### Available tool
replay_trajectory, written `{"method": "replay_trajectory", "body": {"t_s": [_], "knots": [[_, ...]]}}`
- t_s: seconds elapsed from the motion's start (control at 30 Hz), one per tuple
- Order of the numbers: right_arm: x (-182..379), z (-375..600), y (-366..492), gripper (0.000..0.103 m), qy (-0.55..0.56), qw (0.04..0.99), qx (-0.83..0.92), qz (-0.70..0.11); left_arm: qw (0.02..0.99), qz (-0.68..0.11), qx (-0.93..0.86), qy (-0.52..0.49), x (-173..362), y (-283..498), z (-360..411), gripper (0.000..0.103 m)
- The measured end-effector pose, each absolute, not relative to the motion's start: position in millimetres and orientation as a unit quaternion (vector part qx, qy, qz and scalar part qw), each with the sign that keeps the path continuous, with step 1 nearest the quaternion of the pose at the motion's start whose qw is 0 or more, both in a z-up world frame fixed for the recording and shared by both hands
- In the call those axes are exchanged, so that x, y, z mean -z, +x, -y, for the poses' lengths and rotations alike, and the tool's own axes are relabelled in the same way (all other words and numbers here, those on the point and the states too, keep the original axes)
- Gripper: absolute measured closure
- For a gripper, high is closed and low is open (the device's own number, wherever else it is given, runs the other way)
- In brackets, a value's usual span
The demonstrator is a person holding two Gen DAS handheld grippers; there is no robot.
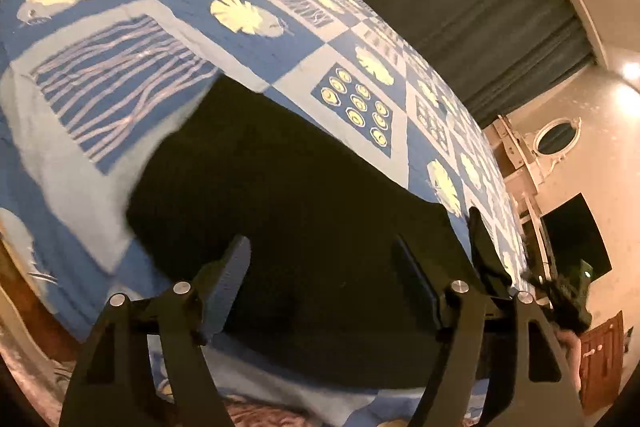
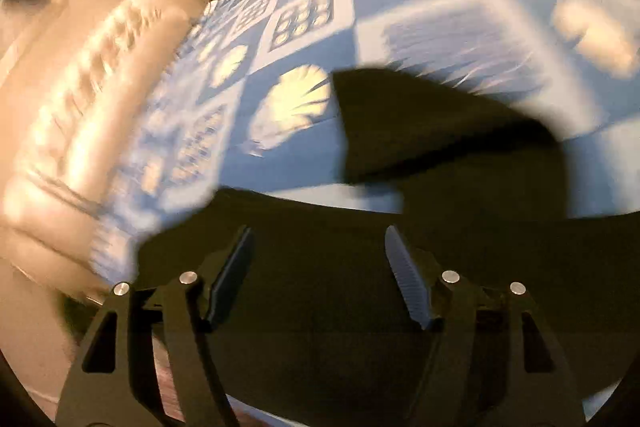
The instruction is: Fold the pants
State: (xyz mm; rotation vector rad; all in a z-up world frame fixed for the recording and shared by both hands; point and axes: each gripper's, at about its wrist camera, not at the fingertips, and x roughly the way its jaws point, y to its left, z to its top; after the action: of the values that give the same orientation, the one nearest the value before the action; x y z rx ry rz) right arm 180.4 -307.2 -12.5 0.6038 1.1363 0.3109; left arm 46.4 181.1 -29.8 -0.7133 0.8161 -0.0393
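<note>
Dark pants lie spread on a bed covered with a blue and white patterned sheet. My left gripper is open just above the pants near their close edge, with nothing between the jaws. In the right wrist view, which is blurred, the pants show as a dark band with one part angled up onto the sheet. My right gripper is open above the dark cloth and holds nothing.
Dark teal curtains hang beyond the bed's far side. A wall with an oval mirror, a dark screen and a wooden door lies to the right. A padded cream headboard borders the bed.
</note>
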Motion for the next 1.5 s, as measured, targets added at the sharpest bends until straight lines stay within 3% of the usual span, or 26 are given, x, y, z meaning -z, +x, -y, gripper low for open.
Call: {"method": "replay_trajectory", "body": {"t_s": [0.13,0.23,0.33,0.37,0.5,0.57,0.67,0.7,0.77,1.0,1.2,1.3,1.33,1.37,1.43,1.5], "knots": [[49,315,218,0.035,0.399,0.738,-0.126,-0.529,0.847,-0.4,0.022,-0.349,40,54,-173,0.03],[66,320,233,0.037,0.43,0.724,-0.106,-0.529,0.845,-0.402,0.021,-0.353,44,57,-170,0.028],[69,323,239,0.065,0.416,0.738,-0.087,-0.523,0.847,-0.399,0.018,-0.35,44,58,-168,0.027],[72,325,241,0.067,0.42,0.736,-0.085,-0.524,0.849,-0.397,0.017,-0.349,43,57,-168,0.027],[82,335,229,0.066,0.462,0.725,-0.078,-0.505,0.863,-0.375,-0.005,-0.34,30,48,-166,0.027],[84,339,223,0.059,0.484,0.723,-0.062,-0.489,0.873,-0.363,-0.009,-0.325,21,47,-162,0.027],[90,344,225,0.057,0.517,0.716,-0.034,-0.469,0.89,-0.351,-0.003,-0.292,9,49,-153,0.027],[91,344,227,0.06,0.518,0.716,-0.029,-0.466,0.894,-0.35,0.002,-0.28,6,51,-148,0.027],[86,340,232,0.084,0.509,0.722,-0.04,-0.466,0.896,-0.352,0.004,-0.27,3,53,-145,0.027],[10,391,223,0.094,0.369,0.805,-0.081,-0.457,0.883,-0.372,0.008,-0.287,12,62,-146,0.027],[-44,494,204,0.094,0.232,0.849,-0.043,-0.473,0.879,-0.382,0.005,-0.285,21,70,-134,0.027],[-58,542,192,0.092,0.077,0.87,0.051,-0.484,0.879,-0.39,0.004,-0.276,26,75,-124,0.027],[-55,555,189,0.085,0.031,0.862,0.076,-0.501,0.878,-0.394,0.004,-0.272,28,77,-121,0.027],[-50,567,182,0.066,-0.003,0.854,0.107,-0.508,0.877,-0.398,0.002,-0.27,31,78,-118,0.027],[-40,590,170,0.05,-0.022,0.839,0.142,-0.525,0.875,-0.403,-0.002,-0.268,36,79,-114,0.027],[-25,618,145,0.049,0.029,0.827,0.146,-0.542,0.878,-0.403,-0.007,-0.259,38,79,-110,0.027]]}}
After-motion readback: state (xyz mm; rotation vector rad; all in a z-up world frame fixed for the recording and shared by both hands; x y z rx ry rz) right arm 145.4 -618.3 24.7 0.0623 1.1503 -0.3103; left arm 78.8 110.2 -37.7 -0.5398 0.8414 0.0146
